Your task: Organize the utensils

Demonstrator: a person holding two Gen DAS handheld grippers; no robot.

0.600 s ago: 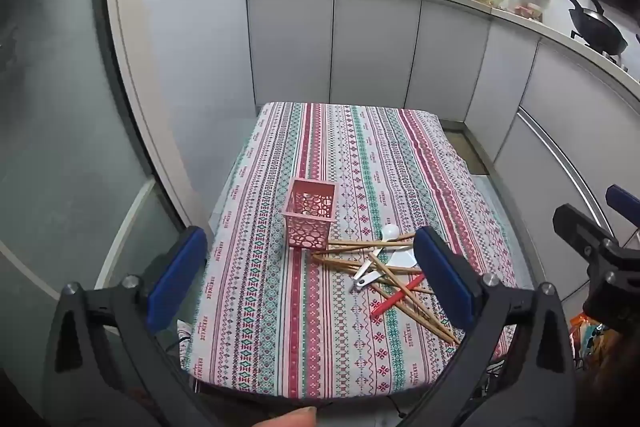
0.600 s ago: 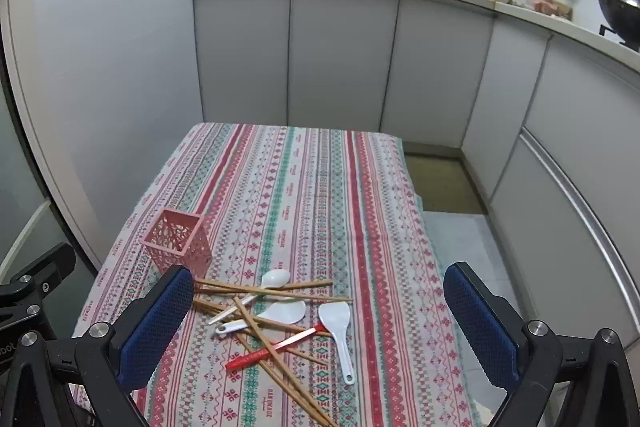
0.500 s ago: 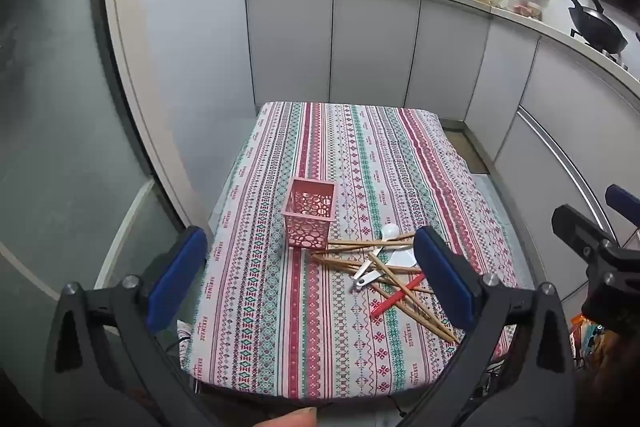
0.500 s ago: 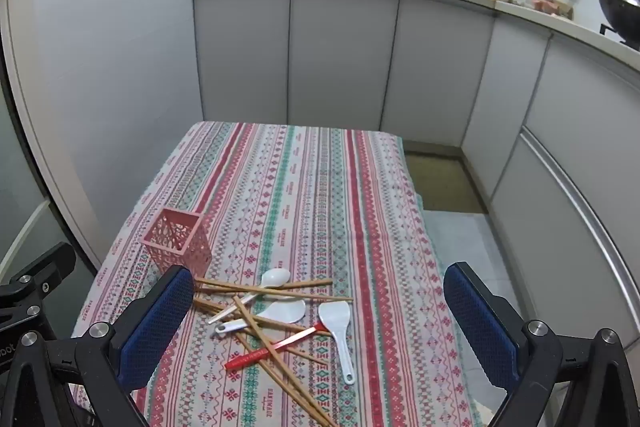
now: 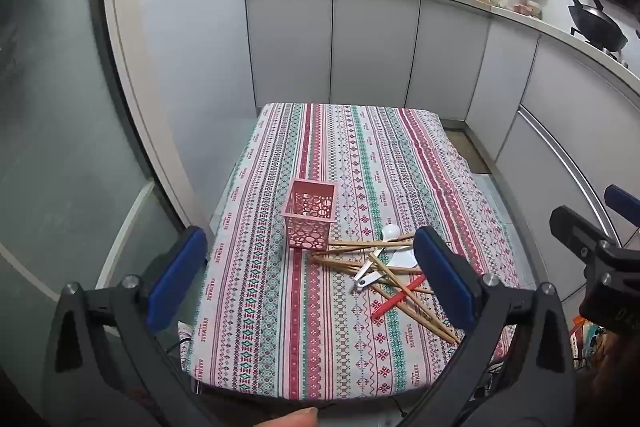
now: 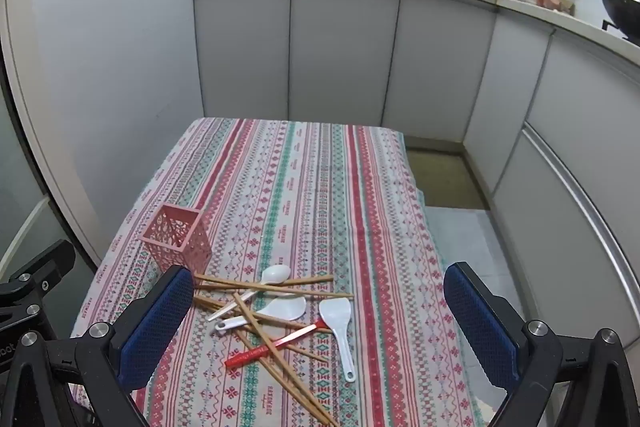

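Left gripper (image 5: pixel 308 279): jaws spread wide, empty, above near table edge. Right gripper (image 6: pixel 316 327): jaws spread wide, empty. Between right gripper's pads, on striped tablecloth (image 6: pixel 320 187): chopsticks (image 6: pixel 272 331), white spoons (image 6: pixel 276 274), white rice paddle (image 6: pixel 338 319), red utensil (image 6: pixel 276 343), crossed in a heap. Just beyond, left: pink basket (image 6: pixel 178 241), upright. Far: cabinets (image 6: pixel 340 55).

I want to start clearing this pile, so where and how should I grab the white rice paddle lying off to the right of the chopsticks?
Probably take the white rice paddle by its narrow handle, coming down from above with the open right gripper, fingers either side of the handle. It lies flat on the tablecloth, handle toward the camera, and that end looks clear of the chopsticks; the red utensil reaches the blade.
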